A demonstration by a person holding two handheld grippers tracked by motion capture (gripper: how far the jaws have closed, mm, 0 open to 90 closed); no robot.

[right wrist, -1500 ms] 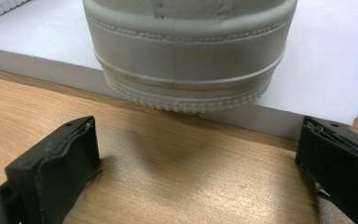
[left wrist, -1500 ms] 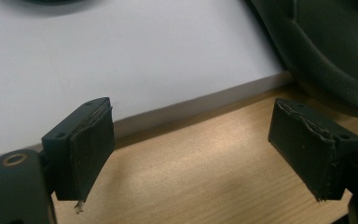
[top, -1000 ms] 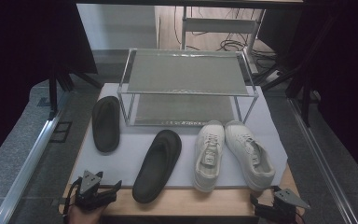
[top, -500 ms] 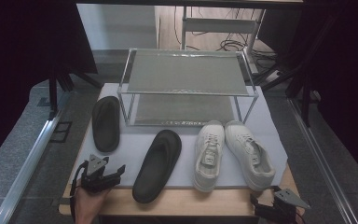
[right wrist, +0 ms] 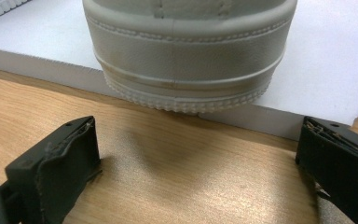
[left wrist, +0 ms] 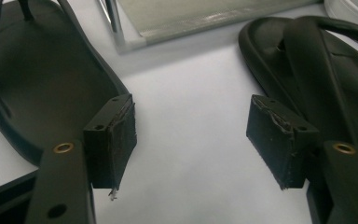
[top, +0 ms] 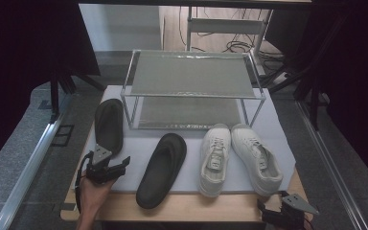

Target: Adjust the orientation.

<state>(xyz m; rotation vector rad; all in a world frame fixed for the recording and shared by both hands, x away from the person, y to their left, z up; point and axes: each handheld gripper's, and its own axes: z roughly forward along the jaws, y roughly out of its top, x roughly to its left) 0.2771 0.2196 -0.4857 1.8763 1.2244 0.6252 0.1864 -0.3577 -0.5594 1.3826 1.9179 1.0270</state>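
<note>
High view: the left gripper point(top: 106, 165) has advanced from the table's point(top: 211, 207) near edge onto the grey mat point(top: 278, 129), and now sits between the left slipper point(top: 109, 125) and the centre slipper point(top: 162, 168). This suggests a slipper pickup is next. The right gripper point(top: 287, 213) remains at the near right corner, below the white sneakers point(top: 237, 155). A two-tier wire shoe rack point(top: 191, 88) stands behind; the surroundings are dark, with cables on the floor.

Left gripper view: jaws are spread and empty over bare mat, one slipper on each side.

Right gripper view: jaws are spread and empty above the wood, facing a sneaker heel point(right wrist: 186, 56).
</note>
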